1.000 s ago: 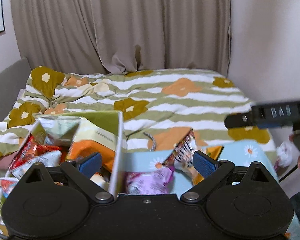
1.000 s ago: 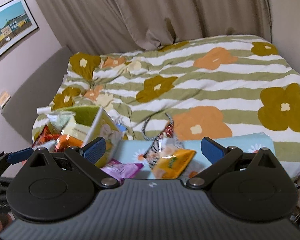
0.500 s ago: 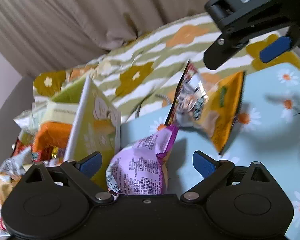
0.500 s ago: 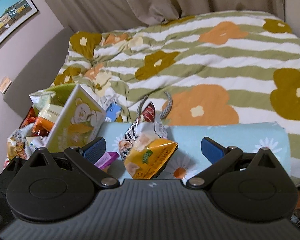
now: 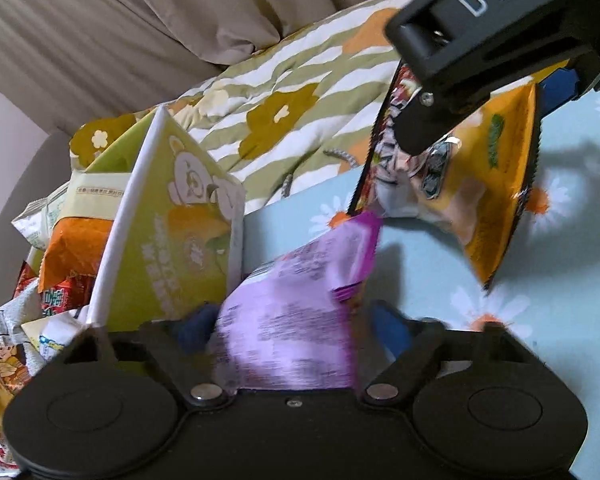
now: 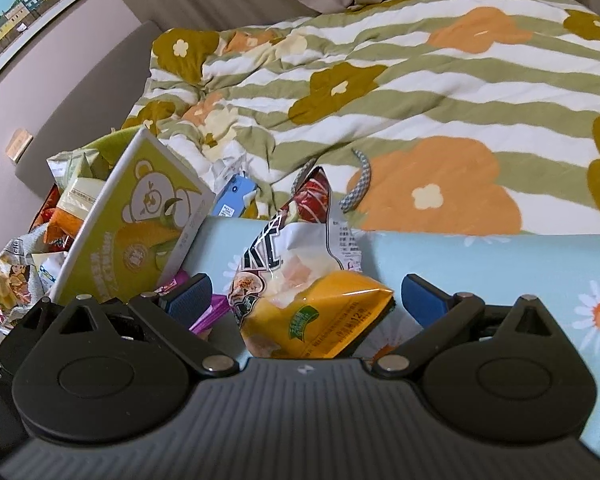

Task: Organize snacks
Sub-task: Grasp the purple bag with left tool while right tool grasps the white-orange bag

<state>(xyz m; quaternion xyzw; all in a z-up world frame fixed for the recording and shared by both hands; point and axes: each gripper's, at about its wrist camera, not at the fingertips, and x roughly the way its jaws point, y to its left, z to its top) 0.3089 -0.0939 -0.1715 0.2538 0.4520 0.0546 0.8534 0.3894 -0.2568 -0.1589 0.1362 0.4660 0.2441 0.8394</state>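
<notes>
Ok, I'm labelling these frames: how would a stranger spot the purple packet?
Start at the light-blue daisy cloth in front of the bed. Against the green bear-print box lies the purple packet, between the left gripper fingers. It is the only purple wrapper; the neighbours are yellow and white.

"DAS" in white on black right tool [image 5: 496, 36] body (rest cut off); snack-pack print too small.

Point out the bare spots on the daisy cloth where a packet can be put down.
Bare daisy cloth lies right of the yellow packet, up to the quilt. Crowded on the left: the purple packet sits against the green bear box, with loose snacks heaped beyond it.
</notes>
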